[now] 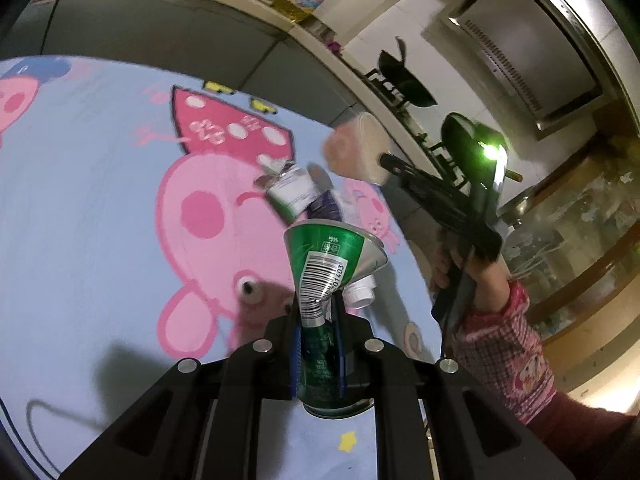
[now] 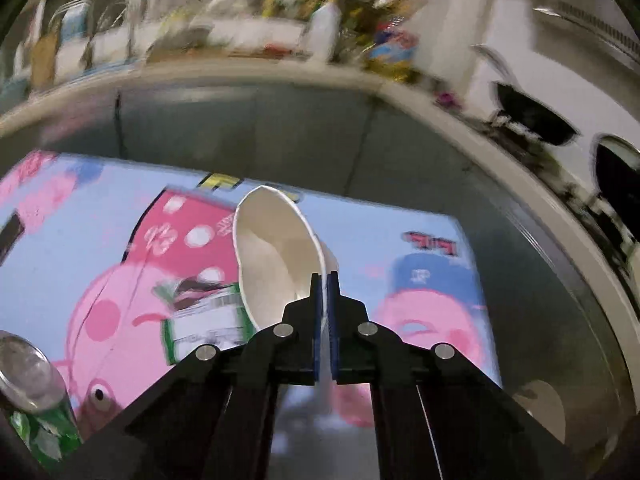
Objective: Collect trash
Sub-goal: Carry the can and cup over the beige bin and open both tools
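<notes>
Trash lies and hangs over a large blue cartoon-pig cloth that fills the space beyond and below both pairs of fingers. Behind the cloth runs a grey cabinet front under a pale counter edge, with dark pans on a stove further to the right.

The right gripper has its jaws pinched nearly together on the wall of a white paper cup; one finger is inside the rim and the other outside, and the cup tilts up and to the left of the fingertips, its mouth open toward the camera. In the left wrist view the same cup shows blurred, held up off the cloth, with a hand in a pink patterned sleeve gripping the tool's handle.

The left gripper is closed to a narrow gap on a crushed green can, which is squeezed at its middle between the pads and flares out above the fingertips, barcode facing the camera.

Beyond the left fingertips, on the cloth, lie a crumpled white and green carton and, just right of the can, a small white cap.
</notes>
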